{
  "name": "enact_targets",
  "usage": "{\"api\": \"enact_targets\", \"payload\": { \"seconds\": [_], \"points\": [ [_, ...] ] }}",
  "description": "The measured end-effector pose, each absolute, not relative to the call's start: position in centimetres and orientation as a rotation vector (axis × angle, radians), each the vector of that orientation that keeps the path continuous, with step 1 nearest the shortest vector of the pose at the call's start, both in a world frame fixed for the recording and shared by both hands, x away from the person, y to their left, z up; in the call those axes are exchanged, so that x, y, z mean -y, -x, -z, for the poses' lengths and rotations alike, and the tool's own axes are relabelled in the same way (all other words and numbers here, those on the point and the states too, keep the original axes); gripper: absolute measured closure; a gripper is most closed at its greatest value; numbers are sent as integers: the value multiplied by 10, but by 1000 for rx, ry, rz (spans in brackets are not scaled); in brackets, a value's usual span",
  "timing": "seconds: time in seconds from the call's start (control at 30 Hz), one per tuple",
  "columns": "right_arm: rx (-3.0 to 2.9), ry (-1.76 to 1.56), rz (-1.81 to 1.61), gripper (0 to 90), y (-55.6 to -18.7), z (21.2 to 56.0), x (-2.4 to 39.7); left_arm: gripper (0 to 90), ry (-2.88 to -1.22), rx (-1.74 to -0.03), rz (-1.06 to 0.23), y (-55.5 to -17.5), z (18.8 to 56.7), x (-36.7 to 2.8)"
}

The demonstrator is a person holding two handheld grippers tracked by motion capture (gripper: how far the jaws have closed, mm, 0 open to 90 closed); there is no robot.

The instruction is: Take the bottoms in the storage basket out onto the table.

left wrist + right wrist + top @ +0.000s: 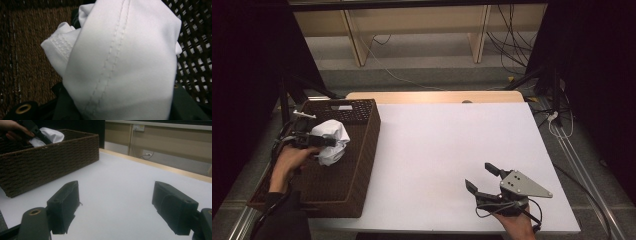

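Observation:
A crumpled white cloth hangs over the brown woven basket at the table's left edge. My left gripper is shut on the cloth, holding it above the basket floor. In the left gripper view the white cloth with its stitched seam covers the jaws, with the basket weave behind it. My right gripper rests near the table's front right, open, with nothing between its jaws. From there the basket and the cloth show at the far left.
The white tabletop spreads between the basket and the right gripper. A wooden strip runs along the table's far edge. Cables and wooden legs lie on the floor beyond.

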State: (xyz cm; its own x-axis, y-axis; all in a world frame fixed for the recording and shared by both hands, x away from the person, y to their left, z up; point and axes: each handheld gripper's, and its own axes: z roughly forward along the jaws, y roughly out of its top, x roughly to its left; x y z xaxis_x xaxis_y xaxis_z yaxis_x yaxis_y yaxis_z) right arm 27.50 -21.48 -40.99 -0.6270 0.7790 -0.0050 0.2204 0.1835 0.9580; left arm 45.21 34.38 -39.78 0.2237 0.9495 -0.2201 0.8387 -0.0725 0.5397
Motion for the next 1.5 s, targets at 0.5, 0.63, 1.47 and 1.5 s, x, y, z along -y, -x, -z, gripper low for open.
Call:
{"api": "enact_targets", "payload": {
  "seconds": [0.5, 0.63, 1.47, 1.5],
  "points": [
    [-1961, -937, -1452, 230, -275, 410, 215, 536, -1765, -1572, -305, -449, 381, -342],
    [-1960, -936, -1453, 231, -275, 410, 215, 536, -1751, -1561, -316, -447, 378, -341],
    [-1964, -938, -1452, 232, -275, 410, 215, 537, -1679, -1427, -283, -438, 353, -327],
    [-1964, -938, -1452, 232, -275, 410, 215, 537, -1679, -1427, -283, -438, 353, -327]
  ]
}}
